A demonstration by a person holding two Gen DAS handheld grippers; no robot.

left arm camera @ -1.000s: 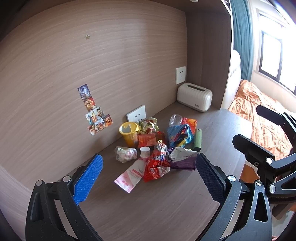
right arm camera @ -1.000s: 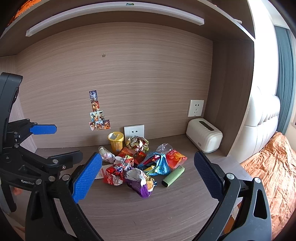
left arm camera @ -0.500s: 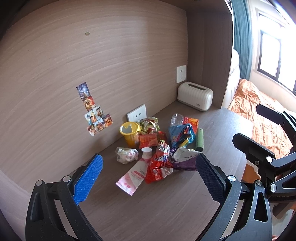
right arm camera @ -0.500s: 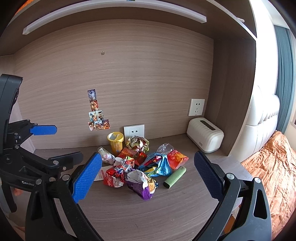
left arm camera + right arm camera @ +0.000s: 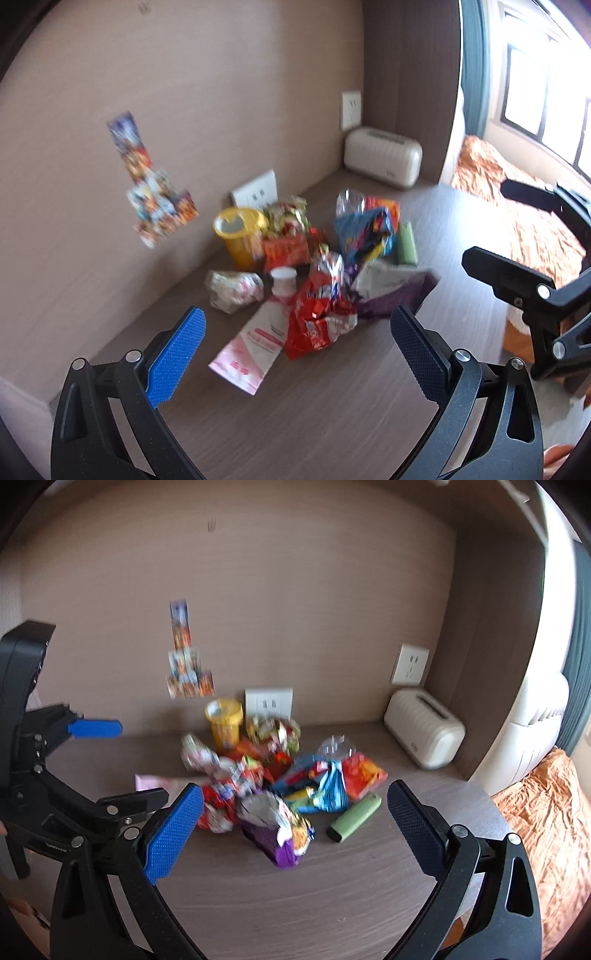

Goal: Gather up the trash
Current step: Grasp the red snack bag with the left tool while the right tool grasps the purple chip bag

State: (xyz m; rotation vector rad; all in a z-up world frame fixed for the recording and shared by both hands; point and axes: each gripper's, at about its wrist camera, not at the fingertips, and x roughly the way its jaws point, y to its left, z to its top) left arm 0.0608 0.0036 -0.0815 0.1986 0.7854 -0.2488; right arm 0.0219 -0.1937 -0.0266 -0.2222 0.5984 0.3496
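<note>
Trash pile (image 5: pixel 317 266): uncollected, frame centre, on the desk (image 5: pixel 332 406). Left gripper (image 5: pixel 295 350) and right gripper (image 5: pixel 291 823): jaws spread wide, empty, short of it. Collection judged not begun.

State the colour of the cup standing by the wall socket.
The cup is yellow, clearest in the left wrist view.

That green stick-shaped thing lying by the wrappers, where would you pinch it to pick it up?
Probably across the middle of the green tube, one finger on each long side, coming from above. It lies flat on the desk, clear of the wrappers on its near side, and looks slim enough for the open right gripper to span its width.
</note>
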